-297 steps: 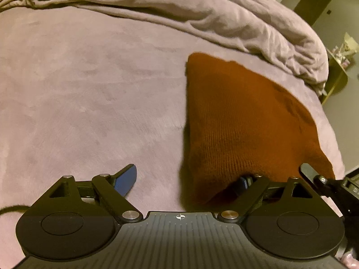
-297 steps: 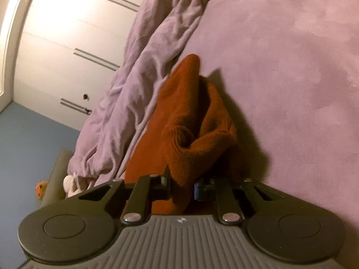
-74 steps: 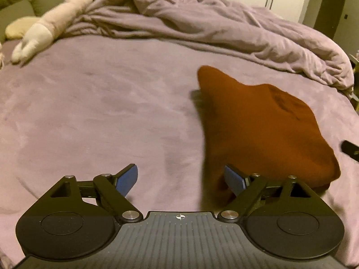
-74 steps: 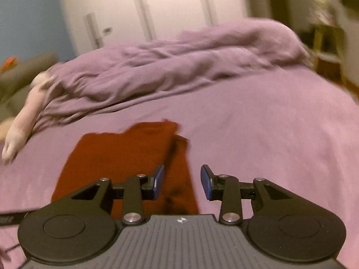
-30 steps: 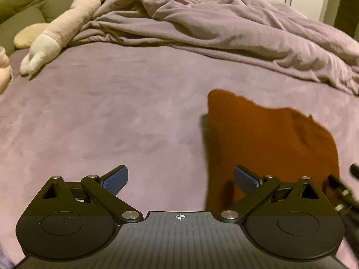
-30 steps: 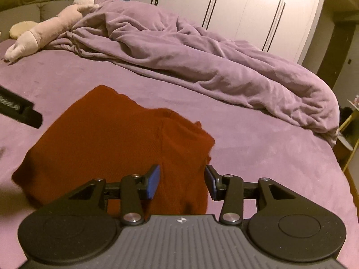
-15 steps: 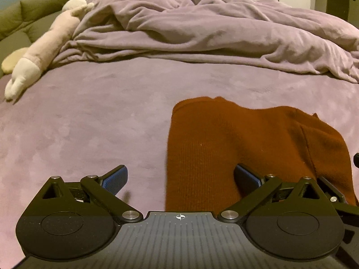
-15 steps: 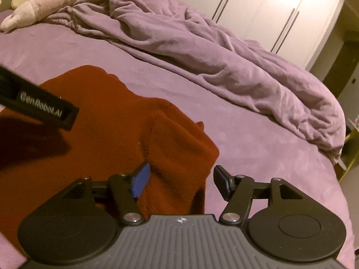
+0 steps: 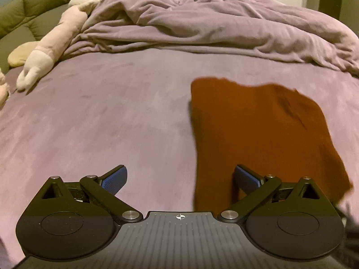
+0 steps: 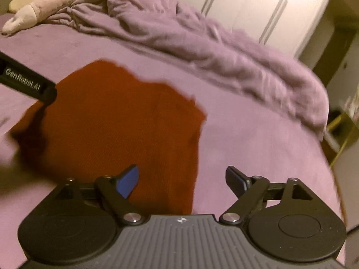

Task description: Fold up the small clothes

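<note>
So the whole scene sits on a bed (image 9: 107, 121) covered in a soft purple sheet, with a rumpled purple duvet (image 9: 213, 24) bunched up along the far side. The rust-brown knit garment (image 9: 251, 130) lies flat on the sheet, well short of the duvet, folded over with one layer lapping along its right part. Left of the duvet there's a long pale plush toy (image 9: 56, 42) lying against a green sofa back (image 9: 33, 11), and behind the duvet a run of white wardrobe doors (image 10: 253, 6) with long handles. Off the bed's right edge something yellowish (image 10: 343, 132) stands by the wall, too blurry to say what.

The left gripper (image 9: 179, 177) has its jaws spread wide with nothing clamped; its right pad (image 9: 246, 177) sits over the garment's near left part, the other one over bare sheet. The right gripper (image 10: 181, 179) has just been opening its jaws and they stand wide apart too, straddling the garment's near right edge without pressing on it.

The garment's near edge is hidden behind both gripper bodies. The right wrist view is smeared by motion, and only a black bar of the left gripper pokes in from its left side.
</note>
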A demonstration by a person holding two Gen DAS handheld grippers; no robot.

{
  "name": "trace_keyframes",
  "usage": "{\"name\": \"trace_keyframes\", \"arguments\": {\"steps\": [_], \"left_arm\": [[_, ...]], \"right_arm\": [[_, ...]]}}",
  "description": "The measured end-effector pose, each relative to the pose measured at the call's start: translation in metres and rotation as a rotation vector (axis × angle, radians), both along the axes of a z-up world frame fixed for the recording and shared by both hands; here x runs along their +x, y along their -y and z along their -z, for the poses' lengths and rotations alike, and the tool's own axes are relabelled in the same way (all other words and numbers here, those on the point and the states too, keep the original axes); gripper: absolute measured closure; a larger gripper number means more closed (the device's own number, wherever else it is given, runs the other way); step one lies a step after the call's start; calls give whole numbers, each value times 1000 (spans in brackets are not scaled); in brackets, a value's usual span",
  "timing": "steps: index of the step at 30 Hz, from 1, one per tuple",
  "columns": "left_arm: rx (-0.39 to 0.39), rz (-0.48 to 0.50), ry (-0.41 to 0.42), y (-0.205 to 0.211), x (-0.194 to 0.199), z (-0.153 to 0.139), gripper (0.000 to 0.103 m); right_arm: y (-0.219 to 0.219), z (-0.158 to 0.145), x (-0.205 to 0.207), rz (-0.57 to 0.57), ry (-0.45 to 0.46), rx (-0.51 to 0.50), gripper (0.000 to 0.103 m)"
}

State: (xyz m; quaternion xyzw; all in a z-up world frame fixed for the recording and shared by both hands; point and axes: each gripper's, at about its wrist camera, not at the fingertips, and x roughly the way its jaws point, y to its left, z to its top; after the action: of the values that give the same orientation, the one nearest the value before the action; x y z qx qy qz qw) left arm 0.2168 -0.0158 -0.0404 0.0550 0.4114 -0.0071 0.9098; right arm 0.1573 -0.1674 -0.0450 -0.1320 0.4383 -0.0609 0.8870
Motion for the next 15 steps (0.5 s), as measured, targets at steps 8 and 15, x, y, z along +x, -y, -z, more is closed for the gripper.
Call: {"name": "trace_keyframes", "arguments": {"steps": [8,15], "left_arm": [[41,21,-80,-10,-79,-5,0],[15,56,-98,-7,-98,-37,0]], "right_arm": [[10,-4,-87,171,-213,357,4],[2,-38,-97,226,-206,365,4]]}}
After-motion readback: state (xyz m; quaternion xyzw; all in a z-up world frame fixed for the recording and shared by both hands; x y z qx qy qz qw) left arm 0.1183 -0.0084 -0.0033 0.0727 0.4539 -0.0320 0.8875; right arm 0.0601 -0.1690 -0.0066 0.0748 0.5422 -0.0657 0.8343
